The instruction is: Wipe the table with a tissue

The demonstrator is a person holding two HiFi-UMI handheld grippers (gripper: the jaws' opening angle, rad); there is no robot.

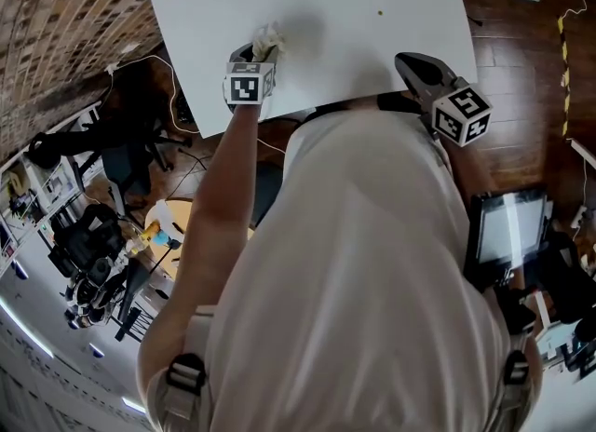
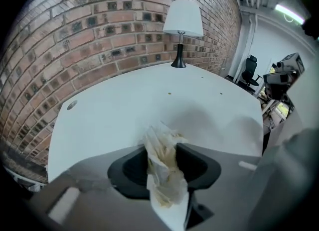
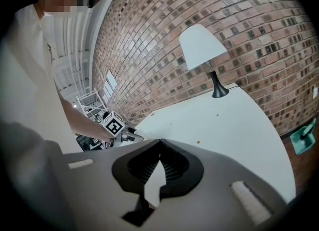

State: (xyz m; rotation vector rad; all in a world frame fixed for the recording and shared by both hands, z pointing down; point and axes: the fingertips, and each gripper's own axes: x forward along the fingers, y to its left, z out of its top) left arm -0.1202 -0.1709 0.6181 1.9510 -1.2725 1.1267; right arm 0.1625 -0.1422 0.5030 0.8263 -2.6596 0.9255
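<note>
A crumpled white tissue [image 1: 269, 39] with yellowish stains rests on the white table [image 1: 372, 11] near its front edge. My left gripper [image 1: 260, 52] points steeply down over it, jaws apart. In the left gripper view the tissue [image 2: 160, 158] stands loosely between the open jaws of the left gripper [image 2: 162, 149], brushing both. My right gripper [image 1: 411, 64] hovers at the table's front right edge. Its jaws meet at the tips with nothing between them in the right gripper view [image 3: 159, 143], where the left gripper [image 3: 125, 132] shows at the table's near left.
A white-shaded lamp [image 2: 183, 21] stands at the table's far edge by the brick wall [image 2: 89, 31]. A cable hole [image 2: 72, 105] sits in the far left corner, and small specks [image 2: 169, 94] dot the top. A screen [image 1: 507, 225] and office chairs stand on the floor.
</note>
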